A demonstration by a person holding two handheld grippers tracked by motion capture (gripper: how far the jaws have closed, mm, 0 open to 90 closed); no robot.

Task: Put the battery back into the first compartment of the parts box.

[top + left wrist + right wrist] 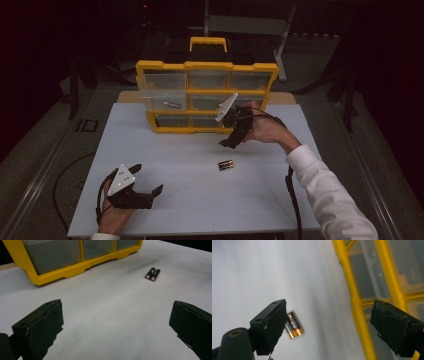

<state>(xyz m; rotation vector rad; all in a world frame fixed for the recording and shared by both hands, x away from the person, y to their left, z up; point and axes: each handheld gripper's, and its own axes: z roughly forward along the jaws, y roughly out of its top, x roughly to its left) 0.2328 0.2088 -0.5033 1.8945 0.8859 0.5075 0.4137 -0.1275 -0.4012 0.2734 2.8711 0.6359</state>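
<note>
A yellow plastic organiser with clear drawers (206, 95) is standing at the far side of the white table (200, 200), and its top-left clear drawer (161, 86) is sitting pulled out toward the near side. In the middle-left compartment a single small battery (172, 104) is lying, which suggests that sorting has begun.

A pair of black-and-copper batteries (225, 165) is lying side by side on the bare table, near the middle and a little to the right, well apart from the organiser.

The right gripper (233, 131) is hovering in the air between the organiser's front and the battery pair, with its jaws spread and holding nothing; in the right gripper view the batteries (294, 325) are showing just beside one jaw, below it on the table.

The left gripper (145, 187) is resting low at the near-left of the table, jaws wide apart and empty, pointing toward the batteries (153, 274).

Judging from this, the pair remains to be picked up and placed in a drawer, and the open drawer remains to be closed.
</note>
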